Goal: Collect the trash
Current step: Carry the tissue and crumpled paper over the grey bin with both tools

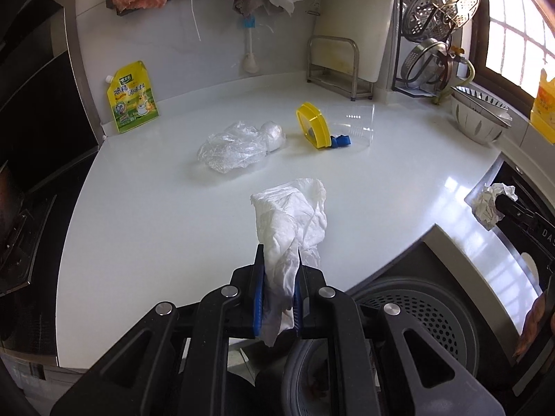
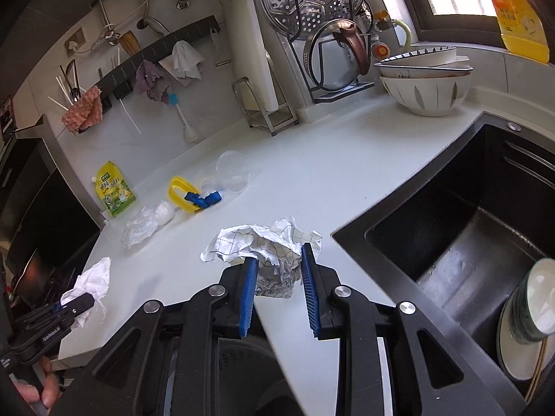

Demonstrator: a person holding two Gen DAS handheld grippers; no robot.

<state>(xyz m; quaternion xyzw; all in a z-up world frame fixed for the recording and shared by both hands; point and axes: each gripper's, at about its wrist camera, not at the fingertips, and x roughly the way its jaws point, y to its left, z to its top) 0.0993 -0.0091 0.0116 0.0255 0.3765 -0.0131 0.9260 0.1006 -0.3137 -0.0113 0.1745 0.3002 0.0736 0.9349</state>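
Holding: I have a tissue [image 1: 288, 232] clenched in my left gripper [image 1: 279, 260], jaws nearly together on it; my right gripper [image 2: 279, 260] clamps a paper ball [image 2: 267, 246].
Tissue place: off the counter [image 1: 156, 225], above its near edge, with the bin [image 1: 416, 315] below and to the right.
Tissue axis: long axis runs along the fingers; the larger part points forward and away, a short tail hangs back between the pads.
Paper ball place: between the blue pads [image 2: 248, 284], over the counter edge beside the sink [image 2: 451, 225].
Paper ball axis: wider than deep, its long side lying across the jaws.
Left on counter: plastic wrap [image 1: 239, 145], yellow ring [image 1: 312, 124] touching a blue cap [image 1: 341, 140], clear cup [image 1: 357, 121], all well ahead.
Not trash, I judge: sachet [image 1: 133, 98], upright against the wall; bowls [image 2: 426, 83].
Risk one: tissue is limp, so it may cling to a pad when I let go, or drape over the bin rim.
Risk two: paper ball is held only by its lower folds; a quick swing could shake it loose onto the floor.
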